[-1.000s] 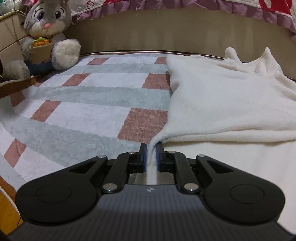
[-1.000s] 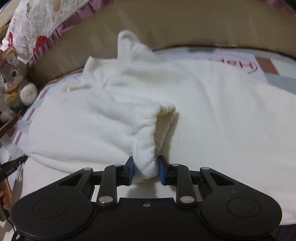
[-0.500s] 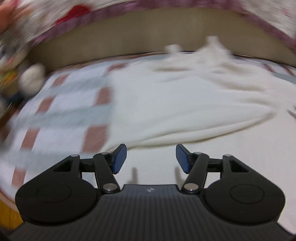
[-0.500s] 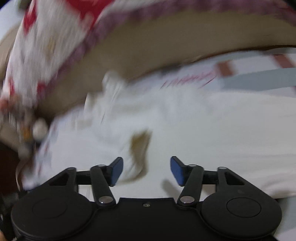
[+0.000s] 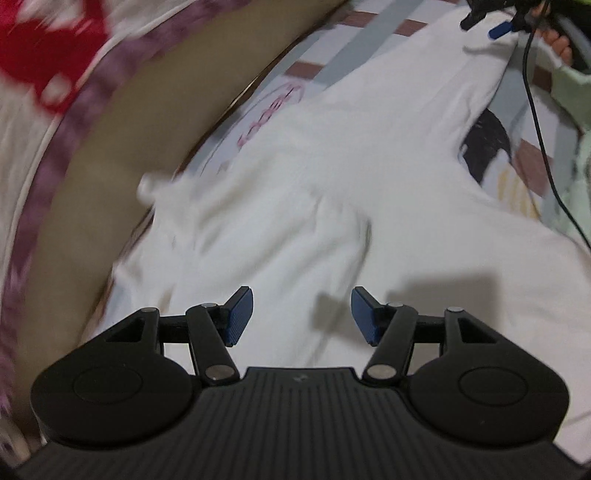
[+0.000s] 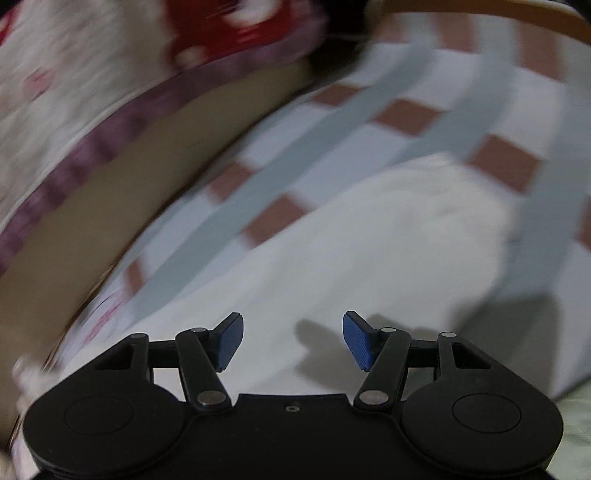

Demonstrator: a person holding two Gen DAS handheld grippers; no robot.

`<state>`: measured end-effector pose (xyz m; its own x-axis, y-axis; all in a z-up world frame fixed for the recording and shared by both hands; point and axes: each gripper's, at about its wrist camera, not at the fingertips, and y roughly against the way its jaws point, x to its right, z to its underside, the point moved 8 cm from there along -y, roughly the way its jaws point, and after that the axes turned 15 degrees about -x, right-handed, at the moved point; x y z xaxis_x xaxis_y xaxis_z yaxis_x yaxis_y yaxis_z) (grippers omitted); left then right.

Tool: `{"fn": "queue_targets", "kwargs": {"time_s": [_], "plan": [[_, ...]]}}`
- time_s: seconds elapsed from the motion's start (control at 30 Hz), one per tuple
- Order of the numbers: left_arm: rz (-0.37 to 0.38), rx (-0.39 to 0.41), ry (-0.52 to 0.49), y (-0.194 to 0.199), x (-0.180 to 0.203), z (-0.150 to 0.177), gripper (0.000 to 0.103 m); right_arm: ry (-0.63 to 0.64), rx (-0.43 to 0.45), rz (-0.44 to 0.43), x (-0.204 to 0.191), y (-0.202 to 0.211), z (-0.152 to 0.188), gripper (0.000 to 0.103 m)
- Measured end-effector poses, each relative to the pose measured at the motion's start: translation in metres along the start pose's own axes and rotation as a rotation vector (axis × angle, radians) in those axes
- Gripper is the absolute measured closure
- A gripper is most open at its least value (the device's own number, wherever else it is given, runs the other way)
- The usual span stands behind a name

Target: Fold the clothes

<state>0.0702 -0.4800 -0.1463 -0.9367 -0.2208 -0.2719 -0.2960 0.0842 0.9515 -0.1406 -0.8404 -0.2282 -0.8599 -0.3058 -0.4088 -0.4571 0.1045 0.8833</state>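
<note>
A white fleece garment [image 5: 332, 177] lies spread on the checked bed cover, with a folded-over flap near its middle. My left gripper [image 5: 302, 314] is open and empty just above the garment's near part. My right gripper [image 6: 293, 341] is open and empty over another part of the white garment [image 6: 369, 251]. The right gripper also shows in the left wrist view [image 5: 491, 22] at the far top right, beyond the garment. Both views are blurred.
The checked bed cover [image 6: 406, 114] in grey, white and brown lies under the garment. A tan headboard [image 5: 110, 155] and a floral quilt with purple trim [image 6: 110, 74] run along the left. A black cable [image 5: 543, 140] hangs at the right.
Both grippers let go of the garment and opened. Both then swung to the right across the bed, and the plush rabbit has left the views.
</note>
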Motion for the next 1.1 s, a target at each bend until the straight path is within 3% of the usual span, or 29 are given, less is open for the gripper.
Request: {"fn": "queue_targets", "kwargs": {"time_s": [0.17,0.3,0.37,0.5,0.57,0.67,0.7,0.73,0.77,0.8,0.97,1.1], "plan": [[0.019,0.059,-0.091,-0.031,0.041,-0.081,0.045,-0.156,0.057,0.004,0.052,0.007,-0.019,0.038],[0.180,0.133,-0.012,-0.044,0.075,-0.115,0.045,-0.411,0.163,0.011,0.111,0.019,-0.022,0.037],[0.238,0.183,0.021,-0.046,0.084,-0.122,0.045,-0.481,0.180,-0.015,0.129,0.018,-0.021,0.037],[0.247,0.218,0.083,-0.053,0.093,-0.130,0.045,-0.448,0.116,-0.044,0.114,-0.003,-0.020,0.037],[0.312,0.211,0.135,-0.060,0.097,-0.132,0.045,-0.374,0.117,0.009,0.098,-0.008,-0.023,0.037],[0.314,0.178,0.170,-0.074,0.104,-0.133,0.045,-0.364,0.159,0.059,0.091,-0.010,-0.024,0.036],[0.301,0.165,0.178,-0.080,0.106,-0.133,0.045,-0.343,0.170,0.076,0.089,-0.012,-0.026,0.042],[0.288,0.153,0.188,-0.085,0.108,-0.131,0.045,-0.315,0.174,0.100,0.086,-0.014,-0.027,0.065],[0.281,0.144,0.202,-0.089,0.108,-0.130,0.045,-0.293,0.171,0.105,0.083,-0.016,-0.029,0.079],[0.284,0.141,0.216,-0.091,0.108,-0.128,0.045,-0.288,0.172,0.069,0.082,-0.015,-0.030,0.089],[0.331,0.154,0.289,-0.097,0.103,-0.119,0.046,-0.201,0.200,-0.127,0.052,0.001,-0.036,0.089],[0.370,0.170,0.340,-0.095,0.095,-0.109,0.047,-0.146,0.148,-0.427,0.008,0.019,-0.032,0.089]]}}
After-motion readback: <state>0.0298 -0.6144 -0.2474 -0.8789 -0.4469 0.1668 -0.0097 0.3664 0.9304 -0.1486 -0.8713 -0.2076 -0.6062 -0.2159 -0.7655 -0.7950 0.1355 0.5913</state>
